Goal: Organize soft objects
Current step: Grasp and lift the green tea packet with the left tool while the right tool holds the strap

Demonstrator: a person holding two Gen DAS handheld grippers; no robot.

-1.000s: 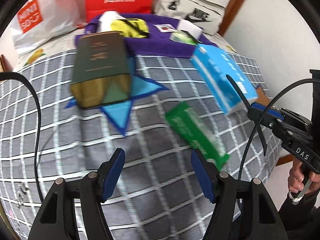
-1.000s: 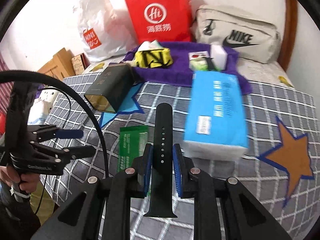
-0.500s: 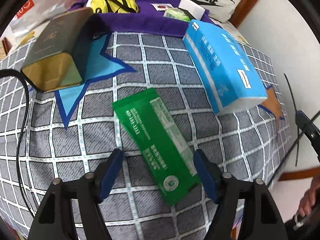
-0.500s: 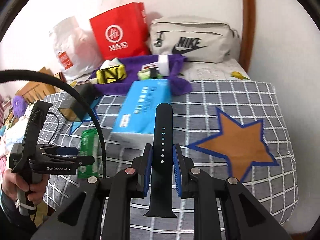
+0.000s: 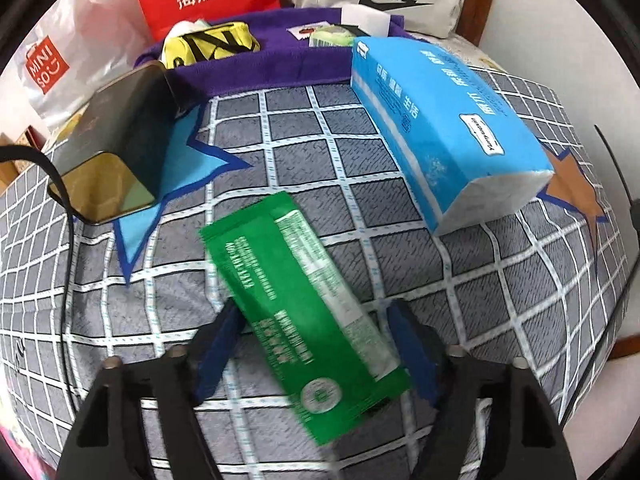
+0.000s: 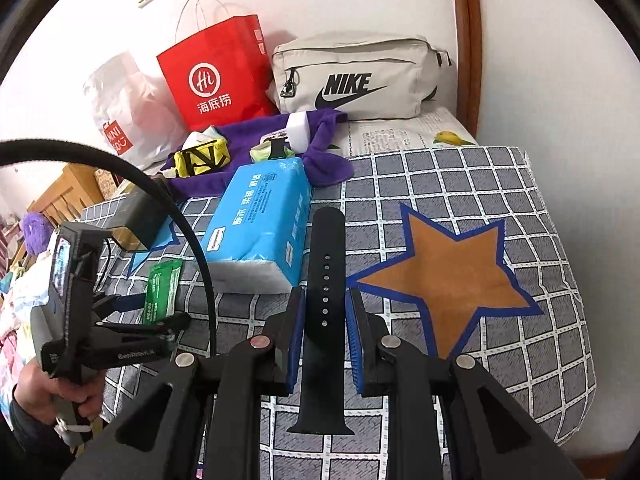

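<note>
Two grippers work over the bed point(image 6: 480, 184): the left gripper point(image 5: 316, 344) is closing around a green packet point(image 5: 296, 312) between its fingers; the right gripper point(image 6: 325, 320) clamps a black strap point(image 6: 326, 280).

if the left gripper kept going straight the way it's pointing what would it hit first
Most likely the flat green plastic sachet, which lies between the closing fingers of the left gripper on the grey checked bedcover. The pads do not yet seem to press it; depth is unclear.

Black gripper point(image 6: 323, 320) frames w/ blue pads point(image 6: 297, 336); silver screws point(image 6: 259, 342); dark sleeve point(image 6: 24, 436).
</note>
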